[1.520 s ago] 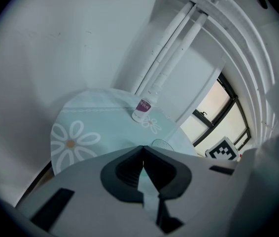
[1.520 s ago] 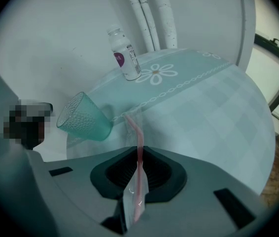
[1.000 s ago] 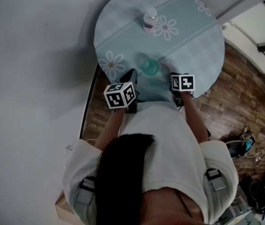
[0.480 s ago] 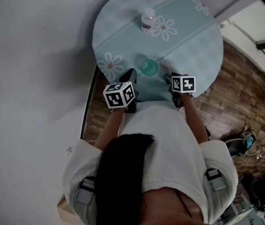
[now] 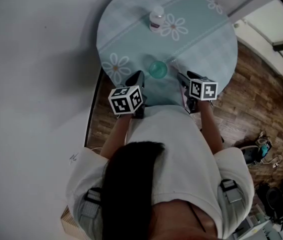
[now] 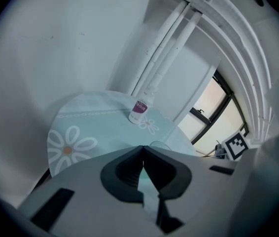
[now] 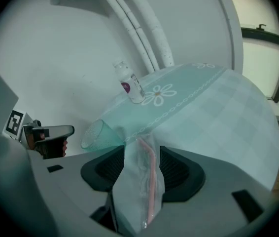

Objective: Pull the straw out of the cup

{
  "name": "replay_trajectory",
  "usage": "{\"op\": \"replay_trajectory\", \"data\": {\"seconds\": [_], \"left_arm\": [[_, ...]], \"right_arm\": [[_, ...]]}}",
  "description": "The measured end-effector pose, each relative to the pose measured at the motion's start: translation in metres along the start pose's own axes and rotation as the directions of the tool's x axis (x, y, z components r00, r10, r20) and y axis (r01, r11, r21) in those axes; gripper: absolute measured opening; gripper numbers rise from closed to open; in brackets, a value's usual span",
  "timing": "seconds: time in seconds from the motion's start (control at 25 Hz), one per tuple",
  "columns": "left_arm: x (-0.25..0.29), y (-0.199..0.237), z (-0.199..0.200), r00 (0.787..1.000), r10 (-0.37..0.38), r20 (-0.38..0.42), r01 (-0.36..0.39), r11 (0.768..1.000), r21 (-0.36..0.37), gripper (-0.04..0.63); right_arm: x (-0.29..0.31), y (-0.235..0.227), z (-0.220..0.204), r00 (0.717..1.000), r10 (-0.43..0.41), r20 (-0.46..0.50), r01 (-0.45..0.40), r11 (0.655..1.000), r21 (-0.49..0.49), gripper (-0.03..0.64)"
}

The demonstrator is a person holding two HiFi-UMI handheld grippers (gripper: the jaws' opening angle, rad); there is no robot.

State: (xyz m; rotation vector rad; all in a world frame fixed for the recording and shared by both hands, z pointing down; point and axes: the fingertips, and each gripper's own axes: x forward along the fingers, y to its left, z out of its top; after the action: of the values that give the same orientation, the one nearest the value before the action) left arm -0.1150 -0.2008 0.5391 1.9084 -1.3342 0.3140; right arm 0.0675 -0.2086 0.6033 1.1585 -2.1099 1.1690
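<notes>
Straw (image 7: 151, 167) lies on table (image 5: 131, 29) beside cup (image 5: 157, 69).

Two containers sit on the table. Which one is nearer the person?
The translucent teal cup, open-topped, by the near edge of the table. The white bottle with the purple label is farther off, across the cloth.

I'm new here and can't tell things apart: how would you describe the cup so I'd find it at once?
Start at the round table under its pale teal daisy cloth and look to the edge nearest the person. The cup stands there: see-through green and open-topped, unlike the small white bottle with its purple label farther across.
</notes>
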Motion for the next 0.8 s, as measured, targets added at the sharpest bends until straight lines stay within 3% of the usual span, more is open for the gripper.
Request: {"op": "replay_trajectory", "data": {"seconds": [0.4,0.6,0.8], "left_arm": [[-0.003,-0.007,0.007,0.999,-0.006,0.035,0.006,1.000,0.021,0.009],[-0.005,-0.008,0.004,0.999,-0.011,0.036,0.010,1.000,0.017,0.009],[-0.008,-0.012,0.009,0.999,-0.017,0.050,0.016,1.000,0.027,0.009]], "right_arm": [[-0.026,0.029,0.049,0.989,0.034,0.147,-0.021,0.996,-0.090,0.215],[-0.037,0.045,0.058,0.983,0.022,0.181,0.013,0.982,-0.189,0.216],[-0.052,0.058,0.070,0.969,0.033,0.243,0.015,0.981,-0.195,0.216]]}}
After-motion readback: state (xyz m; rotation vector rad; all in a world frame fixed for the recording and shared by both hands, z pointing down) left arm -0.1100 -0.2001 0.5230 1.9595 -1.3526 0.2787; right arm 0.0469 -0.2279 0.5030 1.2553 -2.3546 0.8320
